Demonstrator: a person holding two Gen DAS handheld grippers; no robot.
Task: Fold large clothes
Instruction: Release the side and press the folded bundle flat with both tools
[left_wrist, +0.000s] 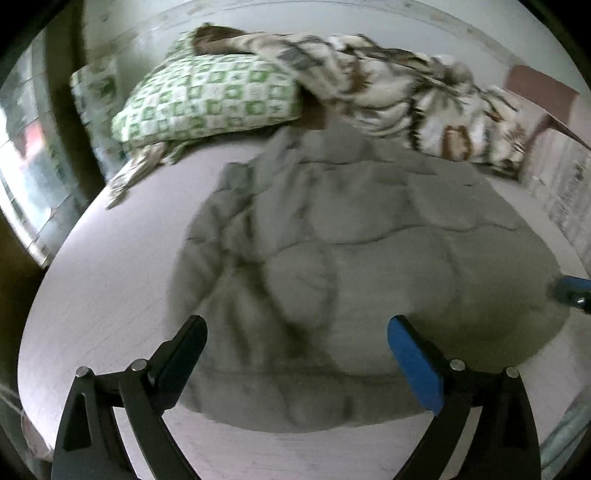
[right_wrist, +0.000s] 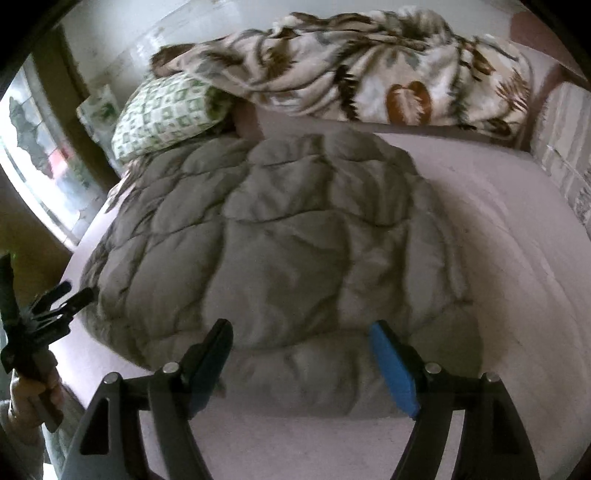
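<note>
A grey quilted puffer jacket lies folded in a bundle on the pale pink bed sheet; it also shows in the right wrist view. My left gripper is open and empty, hovering above the jacket's near hem. My right gripper is open and empty, also above the near hem. The right gripper's blue tip shows at the right edge of the left wrist view. The left gripper, held in a hand, shows at the left edge of the right wrist view.
A green-and-white checked pillow and a brown-and-cream leaf-patterned blanket lie at the head of the bed. A window is on the left. A patterned cloth lies at the right edge of the bed.
</note>
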